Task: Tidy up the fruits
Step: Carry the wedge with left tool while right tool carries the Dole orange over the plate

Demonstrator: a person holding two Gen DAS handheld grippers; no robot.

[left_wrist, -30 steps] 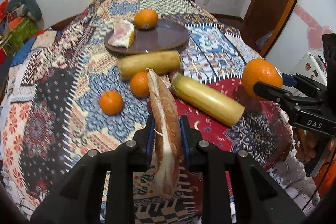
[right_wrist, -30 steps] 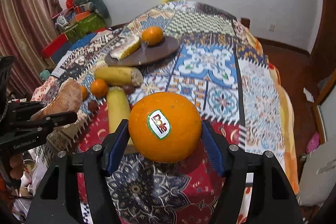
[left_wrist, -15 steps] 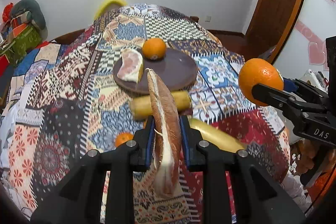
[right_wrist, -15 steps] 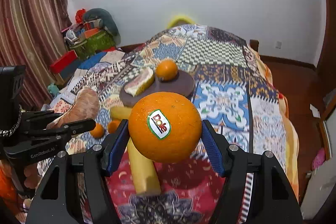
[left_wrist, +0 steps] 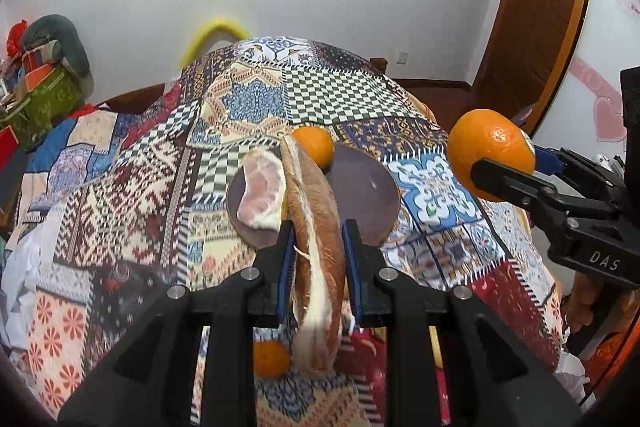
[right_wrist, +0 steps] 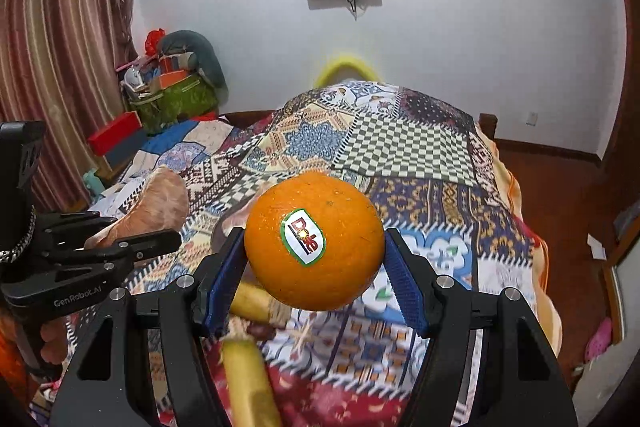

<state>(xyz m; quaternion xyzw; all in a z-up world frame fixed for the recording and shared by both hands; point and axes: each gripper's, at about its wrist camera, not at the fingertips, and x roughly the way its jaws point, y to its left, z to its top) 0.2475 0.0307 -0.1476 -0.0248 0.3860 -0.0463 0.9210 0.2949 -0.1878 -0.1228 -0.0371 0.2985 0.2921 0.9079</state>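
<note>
My left gripper (left_wrist: pixel 316 239) is shut on a long brown-skinned fruit wedge (left_wrist: pixel 314 203), which stands on edge between the blue pads above the near rim of the dark round plate (left_wrist: pixel 364 187). On the plate lie a pink-fleshed wedge (left_wrist: pixel 262 187) and a small orange (left_wrist: pixel 314 145). My right gripper (right_wrist: pixel 313 239) is shut on a big stickered orange (right_wrist: pixel 344 267), held in the air over the table. The same orange (left_wrist: pixel 484 139) shows at the right of the left wrist view. In the right wrist view the left gripper (right_wrist: pixel 152 239) and its wedge (right_wrist: pixel 160 203) sit at the left.
A patchwork cloth (left_wrist: pixel 120 211) covers the table. A small orange (left_wrist: pixel 270 359) and two yellow cylinders (right_wrist: pixel 248 383) (right_wrist: pixel 252 301) lie near the front edge. Bags and boxes (right_wrist: pixel 172 95) pile up at the left, and a wooden door (left_wrist: pixel 532 11) stands at the right.
Both grippers have risen and moved forward over the table with their fruits still held. The plate now lies just beyond the left fingers, and the loose fruits have slid to the bottom of view.
</note>
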